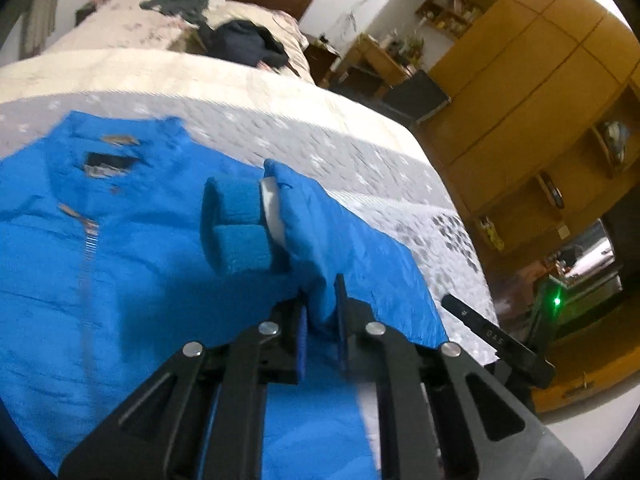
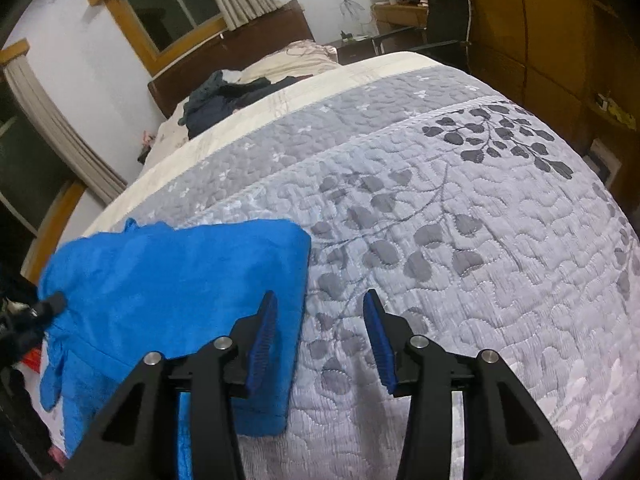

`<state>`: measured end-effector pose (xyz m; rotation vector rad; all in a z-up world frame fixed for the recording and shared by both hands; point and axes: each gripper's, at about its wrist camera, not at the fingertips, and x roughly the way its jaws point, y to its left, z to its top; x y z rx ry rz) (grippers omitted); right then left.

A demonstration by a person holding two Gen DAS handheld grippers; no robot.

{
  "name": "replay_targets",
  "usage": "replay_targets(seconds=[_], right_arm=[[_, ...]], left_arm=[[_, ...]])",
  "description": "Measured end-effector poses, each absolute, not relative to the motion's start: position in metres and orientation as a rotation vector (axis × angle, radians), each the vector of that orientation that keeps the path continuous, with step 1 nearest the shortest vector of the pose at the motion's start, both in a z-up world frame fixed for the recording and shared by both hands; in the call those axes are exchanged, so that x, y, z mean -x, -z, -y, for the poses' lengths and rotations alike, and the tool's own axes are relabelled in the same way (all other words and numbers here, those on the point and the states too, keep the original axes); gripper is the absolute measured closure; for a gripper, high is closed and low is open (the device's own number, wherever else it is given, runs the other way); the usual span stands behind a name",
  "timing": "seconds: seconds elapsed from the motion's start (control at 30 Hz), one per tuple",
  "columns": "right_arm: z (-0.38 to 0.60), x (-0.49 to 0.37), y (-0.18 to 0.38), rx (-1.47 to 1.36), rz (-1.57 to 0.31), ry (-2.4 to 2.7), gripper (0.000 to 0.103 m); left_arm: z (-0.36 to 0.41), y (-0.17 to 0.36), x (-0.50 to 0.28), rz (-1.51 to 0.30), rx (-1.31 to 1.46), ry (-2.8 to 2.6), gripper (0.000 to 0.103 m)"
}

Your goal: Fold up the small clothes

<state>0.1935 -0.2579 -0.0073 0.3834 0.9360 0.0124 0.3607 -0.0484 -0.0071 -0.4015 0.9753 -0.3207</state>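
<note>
A blue jacket [image 1: 140, 264] lies front-up on the bed's grey quilt [image 2: 460, 240]. In the left wrist view its collar [image 1: 116, 136] points away toward the bed's head and the zip [image 1: 86, 248] runs down toward the camera, so the long axis of the body follows the length of the bed. One sleeve [image 1: 320, 240] is lifted off the quilt and lies across that axis, its ribbed cuff [image 1: 236, 228] turned back over the chest with a white lining edge showing at its mouth.

The left tongs [image 1: 320, 320] are closed down narrow on a fold of that sleeve, the blue cloth bunched between the two pads. They point forward and slightly down along the sleeve, above the jacket's side nearest the quilt's right-hand edge in that view.

The right tongs [image 2: 320, 336] stand wide apart with nothing between them. They hang low over the quilt, pointing up the bed toward the headboard [image 2: 240, 48]; the left finger [image 2: 262, 336] sits over the jacket's edge and the right finger [image 2: 380, 344] over bare quilt with leaf print. In the right wrist view the jacket occupies the near left part of the bed, with part of it hanging toward the bed's left edge. A dark heap of clothes [image 2: 228, 100] lies far up the bed by the pillows [image 2: 292, 60].
</note>
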Motion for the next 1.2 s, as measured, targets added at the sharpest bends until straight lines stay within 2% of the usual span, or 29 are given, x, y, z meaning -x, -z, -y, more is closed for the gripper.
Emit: replay_targets(seconds=[0.2, 0.43, 0.67, 1.0, 1.13, 1.2], right_arm=[[0.221, -0.201, 0.017, -0.426, -0.992, -0.184, 0.054], [0.193, -0.208, 0.022, -0.463, -1.037, -0.295, 0.038], [0.173, -0.213, 0.014, -0.482, -1.025, -0.394, 0.035], [0.123, -0.240, 0.036, -0.423, -1.108, -0.424, 0.034], [0.111, -0.244, 0.050, -0.396, -1.156, -0.398, 0.044], [0.108, -0.244, 0.055, -0.383, -1.166, -0.382, 0.044]], left_arm=[[-0.007, 0.018, -0.355, -0.999, 0.431, 0.256, 0.094], [-0.062, 0.036, -0.349, -1.003, 0.492, 0.183, 0.094], [-0.127, 0.028, -0.336, -0.947, 0.534, 0.082, 0.094], [-0.203, 0.039, -0.311, -0.919, 0.560, -0.059, 0.094], [-0.217, 0.056, -0.307, -0.949, 0.562, -0.076, 0.094], [-0.217, 0.068, -0.308, -0.973, 0.554, -0.086, 0.094]])
